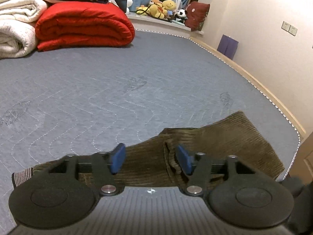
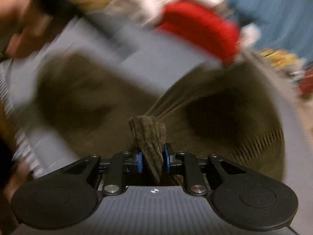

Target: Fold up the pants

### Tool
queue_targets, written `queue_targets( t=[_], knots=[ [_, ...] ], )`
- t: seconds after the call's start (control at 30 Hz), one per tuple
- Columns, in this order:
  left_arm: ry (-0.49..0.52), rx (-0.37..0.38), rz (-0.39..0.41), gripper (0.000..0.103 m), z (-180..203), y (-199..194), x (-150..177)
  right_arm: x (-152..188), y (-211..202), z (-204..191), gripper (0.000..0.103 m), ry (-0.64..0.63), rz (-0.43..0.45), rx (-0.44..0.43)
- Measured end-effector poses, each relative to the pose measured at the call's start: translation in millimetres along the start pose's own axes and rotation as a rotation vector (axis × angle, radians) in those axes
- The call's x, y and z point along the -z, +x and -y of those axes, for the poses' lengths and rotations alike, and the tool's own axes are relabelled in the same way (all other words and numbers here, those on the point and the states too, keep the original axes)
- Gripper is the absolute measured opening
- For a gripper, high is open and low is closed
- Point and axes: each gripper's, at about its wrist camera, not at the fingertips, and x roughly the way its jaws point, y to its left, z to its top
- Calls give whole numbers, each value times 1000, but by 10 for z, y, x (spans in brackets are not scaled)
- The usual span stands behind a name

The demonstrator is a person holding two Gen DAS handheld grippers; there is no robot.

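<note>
Olive-brown corduroy pants [image 1: 215,137] lie on a grey quilted bed [image 1: 117,90], stretching from a ribbed striped cuff [image 1: 22,175] at the left to the right edge. My left gripper [image 1: 151,158] is open, hovering just over the middle of the pants, blue pads either side of a fabric fold. My right gripper [image 2: 152,159] is shut on a bunched fold of the pants [image 2: 150,137] and holds it lifted, the cloth pulled taut away from it. The right wrist view is heavily motion-blurred.
A folded red quilt [image 1: 84,25] and white blankets [image 1: 15,25] are stacked at the bed's far left. Plush toys [image 1: 162,8] sit on a ledge behind. The bed's wooden edge [image 1: 254,80] and a wall run along the right.
</note>
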Motion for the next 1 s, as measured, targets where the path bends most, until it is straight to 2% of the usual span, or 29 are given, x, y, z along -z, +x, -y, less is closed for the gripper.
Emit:
queue_targets(
  t=[0.03, 0.07, 0.17, 0.23, 0.27, 0.3, 0.33, 0.4, 0.5, 0.63, 0.73, 0.87, 1.0],
  knots=[
    [-2, 5, -1, 68, 11, -22, -1, 1, 25, -36, 28, 21, -37, -51],
    [-8, 15, -4, 68, 15, -52, -5, -18, -8, -33, 35, 28, -38, -67],
    [-25, 32, -11, 65, 12, -66, 11, -190, -264, 189, 39, 147, 18, -152],
    [-50, 45, -21, 44, -20, -19, 47, -329, -491, 414, 46, 252, 72, -164],
    [-62, 55, -38, 26, -23, 42, 68, -372, -591, 528, 50, 293, 99, -157],
    [-72, 63, -60, 15, -21, 108, 75, -409, -688, 622, 52, 333, 121, -146],
    [-83, 70, -79, 13, -25, 172, 92, -419, -767, 722, 53, 366, 134, -136],
    [-97, 82, -108, 13, -13, 312, 107, -403, -822, 830, 53, 379, 133, -120],
    [-130, 112, -130, 13, -15, 503, 90, -337, -696, 738, 53, 314, 110, -66],
    [-168, 141, -153, 13, 3, 709, 63, -253, -169, 524, 52, 203, 26, -25],
    [-145, 148, -160, 16, 96, 804, 18, -192, 98, 334, 51, 129, -10, -70],
    [-148, 171, -173, 39, 165, 886, 4, -140, 202, 189, 52, 50, -3, -72],
    [-143, 188, -176, 39, 207, 978, 4, -191, 149, 214, 52, 31, 5, -117]
  ],
)
